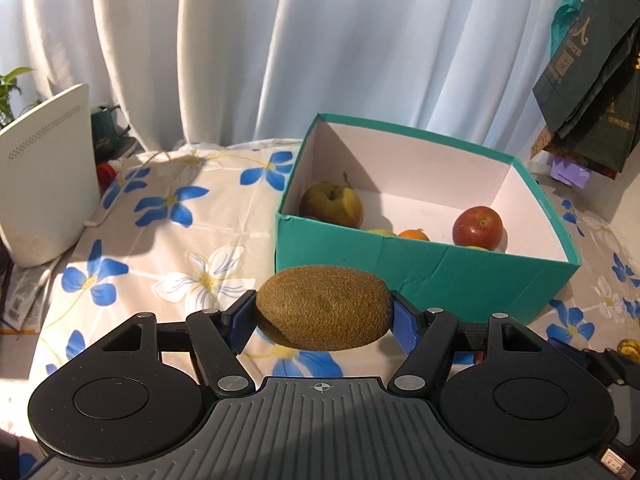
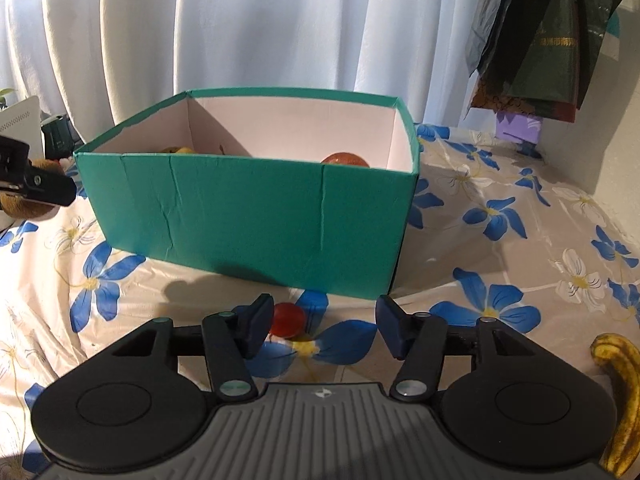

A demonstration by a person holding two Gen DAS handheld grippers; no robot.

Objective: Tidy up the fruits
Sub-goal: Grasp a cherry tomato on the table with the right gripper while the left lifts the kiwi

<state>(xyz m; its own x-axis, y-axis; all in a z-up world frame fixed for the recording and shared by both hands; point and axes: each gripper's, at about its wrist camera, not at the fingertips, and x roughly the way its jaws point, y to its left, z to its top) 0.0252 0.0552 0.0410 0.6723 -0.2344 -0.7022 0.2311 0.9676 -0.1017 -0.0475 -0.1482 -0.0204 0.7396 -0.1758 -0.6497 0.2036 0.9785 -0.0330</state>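
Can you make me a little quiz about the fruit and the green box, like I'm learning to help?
1. Which fruit does the left gripper hold? A) kiwi B) banana C) orange
2. True or false: the green box has no fruit in it.
3. Fill in the word: the small red fruit between the right gripper's open jaws lies on the flowered ____.

Key:
1. A, the kiwi is pinched between its pads.
2. False: a red apple, a yellowish apple and an orange sit inside.
3. Cloth; a banana lies there too.
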